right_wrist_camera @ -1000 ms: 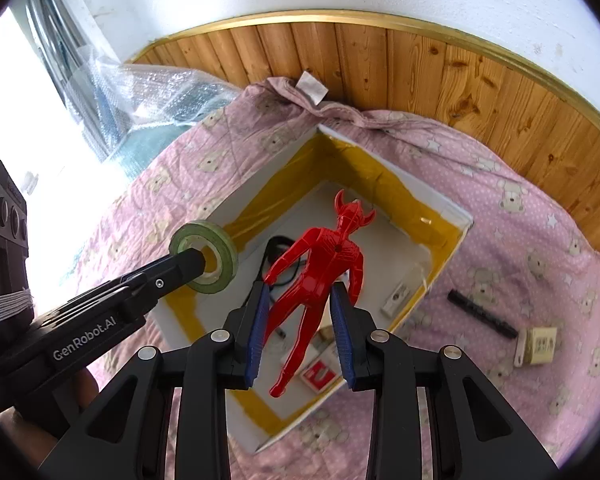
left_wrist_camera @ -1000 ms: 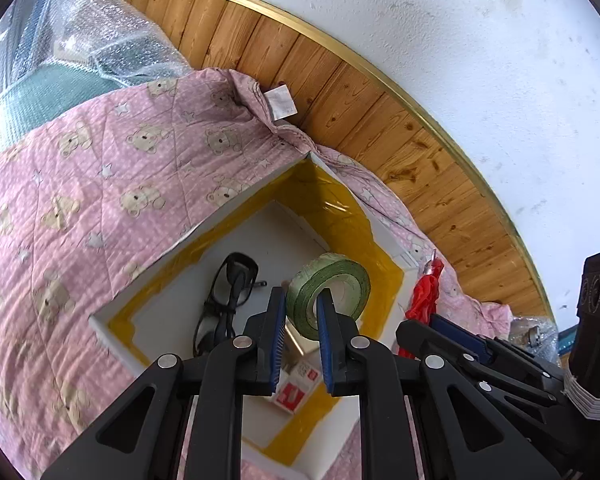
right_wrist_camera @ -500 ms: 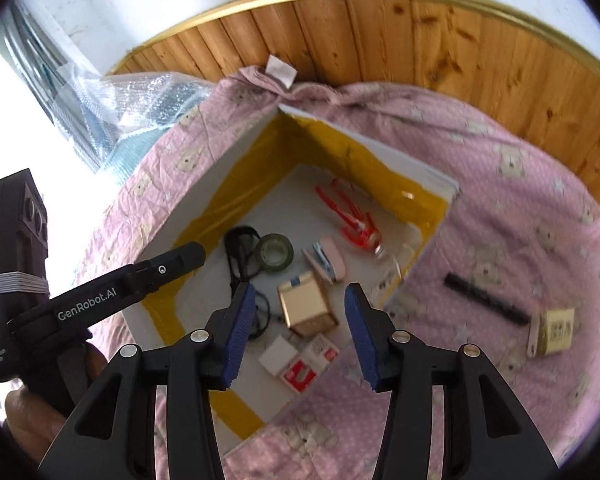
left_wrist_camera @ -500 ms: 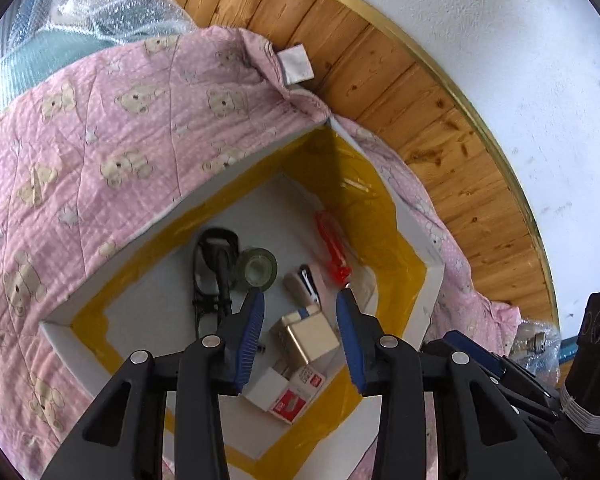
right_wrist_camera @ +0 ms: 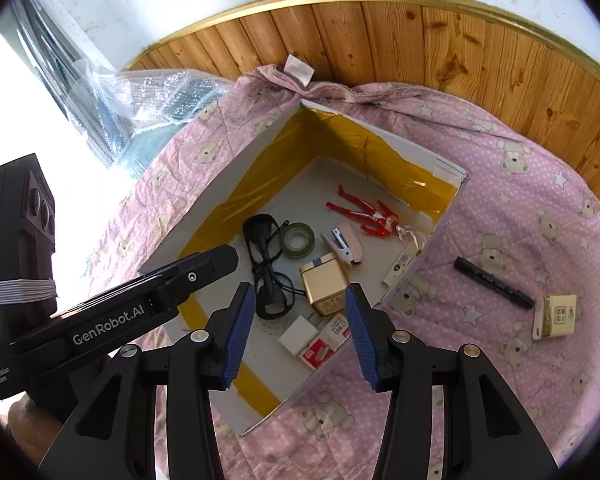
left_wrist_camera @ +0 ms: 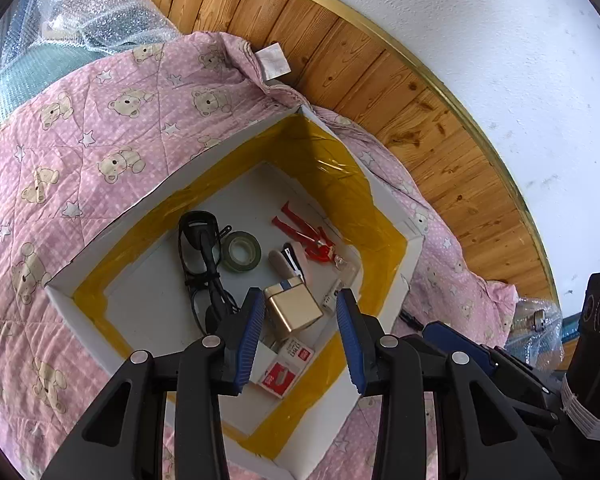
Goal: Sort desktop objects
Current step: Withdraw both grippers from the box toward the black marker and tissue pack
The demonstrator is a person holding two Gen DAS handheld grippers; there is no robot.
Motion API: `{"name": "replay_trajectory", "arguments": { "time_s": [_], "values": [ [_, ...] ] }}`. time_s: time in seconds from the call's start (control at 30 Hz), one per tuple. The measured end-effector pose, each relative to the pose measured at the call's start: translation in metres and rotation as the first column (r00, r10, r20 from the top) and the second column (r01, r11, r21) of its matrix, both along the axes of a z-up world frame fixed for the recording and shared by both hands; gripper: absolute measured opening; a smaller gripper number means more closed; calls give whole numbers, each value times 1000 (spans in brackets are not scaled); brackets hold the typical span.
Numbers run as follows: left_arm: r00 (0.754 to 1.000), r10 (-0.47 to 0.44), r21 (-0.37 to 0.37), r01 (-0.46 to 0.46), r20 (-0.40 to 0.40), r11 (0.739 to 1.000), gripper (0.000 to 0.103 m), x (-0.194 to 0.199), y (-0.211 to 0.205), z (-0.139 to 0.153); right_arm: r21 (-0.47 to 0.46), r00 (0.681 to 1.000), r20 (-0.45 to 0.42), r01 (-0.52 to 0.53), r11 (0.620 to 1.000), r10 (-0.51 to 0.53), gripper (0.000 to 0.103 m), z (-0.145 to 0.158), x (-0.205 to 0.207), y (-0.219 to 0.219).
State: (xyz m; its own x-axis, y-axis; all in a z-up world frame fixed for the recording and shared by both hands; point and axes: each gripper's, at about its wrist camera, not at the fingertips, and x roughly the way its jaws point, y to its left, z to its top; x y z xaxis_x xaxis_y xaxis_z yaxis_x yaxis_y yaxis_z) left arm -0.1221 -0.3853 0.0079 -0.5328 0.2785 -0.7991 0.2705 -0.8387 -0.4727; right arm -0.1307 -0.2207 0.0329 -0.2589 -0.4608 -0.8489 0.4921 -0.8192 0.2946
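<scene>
Pink bear-print quilt (right_wrist_camera: 512, 184) against knotty wood-panelled wall (right_wrist_camera: 400, 36); crumpled clear bubble wrap (right_wrist_camera: 148, 96) at quilt's far left corner.

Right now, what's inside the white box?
Inside the white box: red figure, green tape roll, black glasses, pink stapler, gold tin, staple boxes. The tin partly covers something beneath it; I can't identify that.

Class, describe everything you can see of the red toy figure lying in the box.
The red toy figure is a slim humanoid of glossy plastic, red with some white or silver on the chest. It lies flat on the floor of the white box, near the yellow-taped far wall, limbs spread. Its head end lies close to the pink stapler. No hand-held gripper touches it.
</scene>
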Motion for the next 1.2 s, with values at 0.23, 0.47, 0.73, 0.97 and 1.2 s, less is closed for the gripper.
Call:
{"name": "replay_trajectory", "arguments": {
  "time_s": [0.23,0.47,0.73,0.97,1.2],
  "values": [
    [1000,-9,0,9,-15,1000,39,15,4,11,-6,1000,-13,12,1000,-12,50,10,15,8],
    [999,-30,-10,30,-36,1000,39,29,13,26,-22,999,-18,35,999,-35,50,18,29,21],
    [996,-68,-24,67,-50,997,39,41,30,39,-40,998,-23,60,997,-61,50,24,45,39],
    [993,-111,-39,109,-50,993,39,48,50,47,-60,996,-23,90,994,-91,50,27,54,58],
    [986,-159,-61,155,-53,986,39,50,72,55,-80,991,-11,135,988,-136,50,26,59,83]
  ]
}}
